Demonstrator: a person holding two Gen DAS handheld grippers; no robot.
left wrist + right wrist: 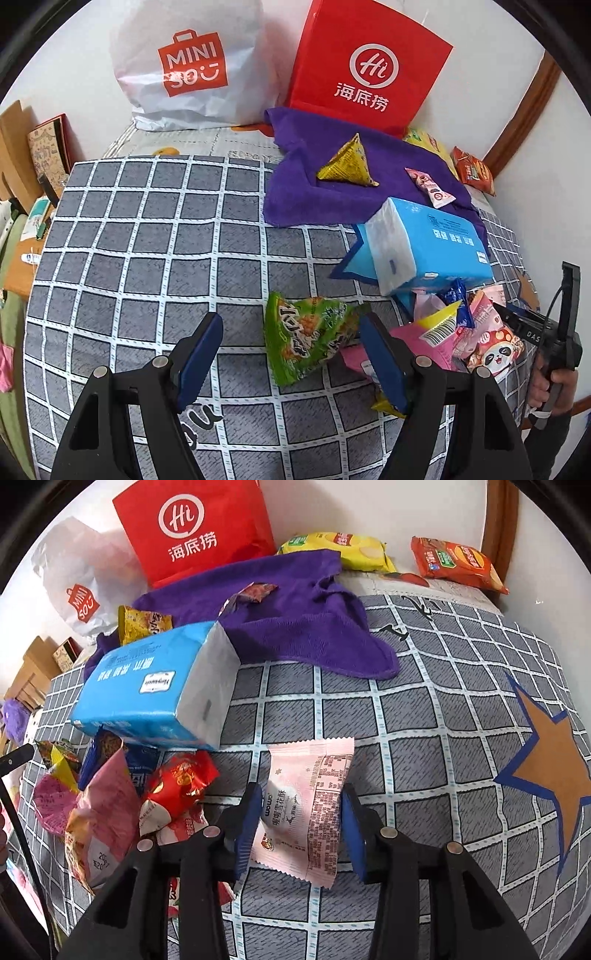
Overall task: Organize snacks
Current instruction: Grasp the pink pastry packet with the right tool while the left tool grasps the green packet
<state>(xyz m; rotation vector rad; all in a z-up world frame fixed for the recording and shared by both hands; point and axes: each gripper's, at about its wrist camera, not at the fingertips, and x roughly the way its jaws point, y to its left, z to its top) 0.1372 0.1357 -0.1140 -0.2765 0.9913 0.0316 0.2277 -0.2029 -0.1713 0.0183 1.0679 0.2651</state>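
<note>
The left hand-held gripper [291, 354] tips down over the bed [147, 240], jaws wide apart, with a green pack [306, 332] lying loose between them. The right hand-held gripper [299, 819] tips down too, its jaws closed on a pink pack [306, 805] beside the snack pile [110, 797].

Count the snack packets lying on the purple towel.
2 in the left wrist view: a yellow triangular packet mid-towel and a small pink packet to its right. The tissue pack may hide others.
</note>
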